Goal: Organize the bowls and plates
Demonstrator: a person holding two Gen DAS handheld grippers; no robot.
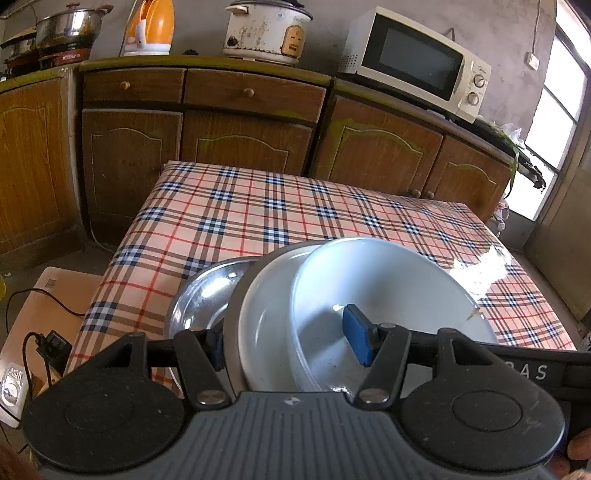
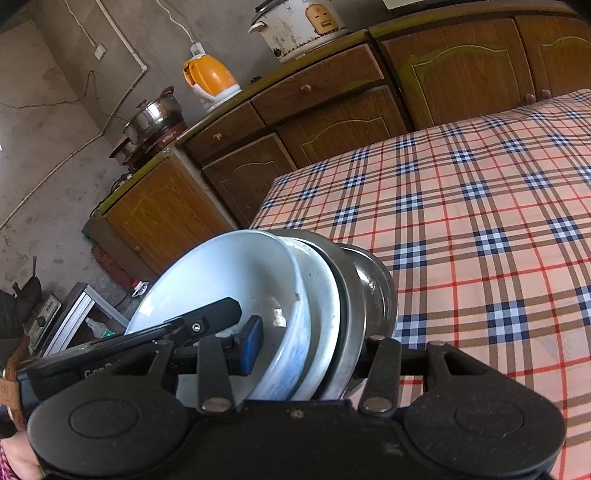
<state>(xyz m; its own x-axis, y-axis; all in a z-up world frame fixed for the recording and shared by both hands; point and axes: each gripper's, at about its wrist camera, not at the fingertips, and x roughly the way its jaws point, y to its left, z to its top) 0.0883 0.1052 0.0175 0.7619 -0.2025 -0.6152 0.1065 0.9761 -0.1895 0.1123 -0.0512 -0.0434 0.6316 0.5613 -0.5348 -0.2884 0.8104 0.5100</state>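
A nested stack of dishes is held between my two grippers above the near edge of the plaid table (image 1: 258, 206). The stack has a white bowl (image 1: 388, 295) innermost, a white enamel dish (image 1: 269, 317) around it and a steel basin (image 1: 207, 291) outermost. My left gripper (image 1: 291, 343) is shut on the stack's rim, one blue pad (image 1: 356, 339) inside the white bowl. My right gripper (image 2: 306, 347) is shut on the opposite rim, its blue pad (image 2: 253, 345) inside the white bowl (image 2: 221, 280); the steel basin (image 2: 373, 288) lies outside. The stack is tilted in both views.
Wooden cabinets (image 1: 236, 147) run behind the table, carrying a microwave (image 1: 417, 62), rice cooker (image 1: 266, 31), orange kettle (image 1: 149, 27) and steel pot (image 1: 70, 26). A cardboard box with cables (image 1: 48, 317) sits on the floor to the left. A window (image 1: 554, 122) is at right.
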